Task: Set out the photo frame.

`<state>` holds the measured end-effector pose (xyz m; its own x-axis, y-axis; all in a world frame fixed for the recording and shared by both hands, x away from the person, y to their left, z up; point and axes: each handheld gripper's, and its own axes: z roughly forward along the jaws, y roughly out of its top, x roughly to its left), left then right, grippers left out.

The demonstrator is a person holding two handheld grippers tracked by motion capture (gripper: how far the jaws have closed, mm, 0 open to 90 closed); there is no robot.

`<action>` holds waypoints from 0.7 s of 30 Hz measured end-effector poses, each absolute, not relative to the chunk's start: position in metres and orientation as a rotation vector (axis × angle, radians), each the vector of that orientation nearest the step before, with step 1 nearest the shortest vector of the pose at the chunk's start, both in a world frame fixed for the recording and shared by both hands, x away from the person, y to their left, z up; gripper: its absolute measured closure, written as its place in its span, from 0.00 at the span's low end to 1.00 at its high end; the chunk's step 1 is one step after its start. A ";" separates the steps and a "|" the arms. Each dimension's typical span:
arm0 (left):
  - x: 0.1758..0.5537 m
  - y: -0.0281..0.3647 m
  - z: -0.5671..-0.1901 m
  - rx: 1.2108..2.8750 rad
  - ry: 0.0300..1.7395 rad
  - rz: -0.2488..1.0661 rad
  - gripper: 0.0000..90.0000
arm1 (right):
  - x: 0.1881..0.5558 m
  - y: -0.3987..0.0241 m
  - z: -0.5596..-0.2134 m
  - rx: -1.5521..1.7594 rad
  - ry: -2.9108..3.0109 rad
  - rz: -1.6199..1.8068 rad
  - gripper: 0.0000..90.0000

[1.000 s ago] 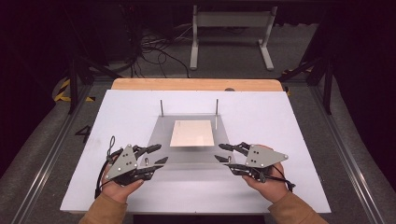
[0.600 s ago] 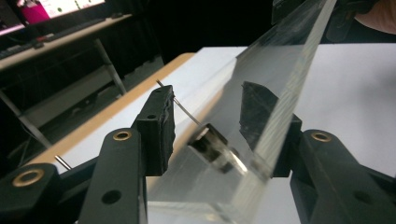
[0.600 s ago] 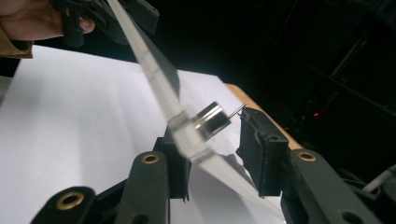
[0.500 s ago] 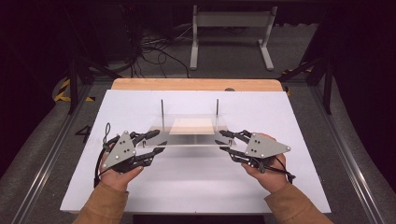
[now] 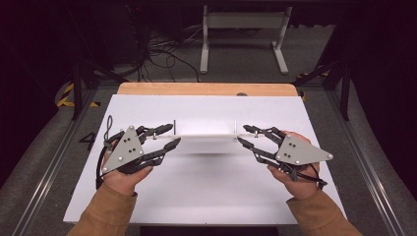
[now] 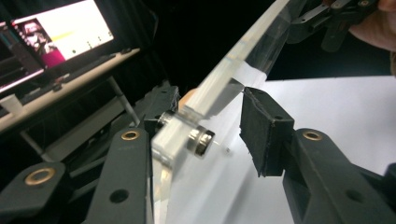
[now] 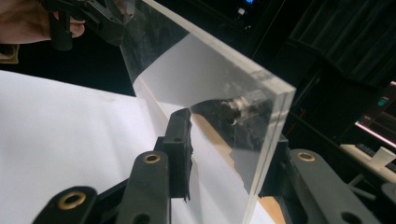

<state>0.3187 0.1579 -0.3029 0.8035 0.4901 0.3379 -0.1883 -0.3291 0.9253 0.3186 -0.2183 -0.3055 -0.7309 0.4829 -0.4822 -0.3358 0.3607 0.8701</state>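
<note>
So the clear acrylic plate point(image 5: 204, 136) is already up off the white table point(image 5: 206, 196), left gripper point(image 5: 167, 136) and right gripper point(image 5: 244, 135) each gripping one end as their jaws have just been closing, setting it down is what's left.

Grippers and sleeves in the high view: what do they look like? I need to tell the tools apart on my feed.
Both look alike. The left gripper and right gripper are black linkage frames, each topped by a grey three-cornered plate with small screws. A black cable loops from each. Close up, the jaws show brass-coloured pivot bushings and flat black pads. The sleeves are tan-brown.
</note>
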 end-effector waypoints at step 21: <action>0.300 0.149 -0.259 1.775 0.197 0.487 0.69 | 0.280 -0.240 -0.264 0.239 1.956 1.617 0.74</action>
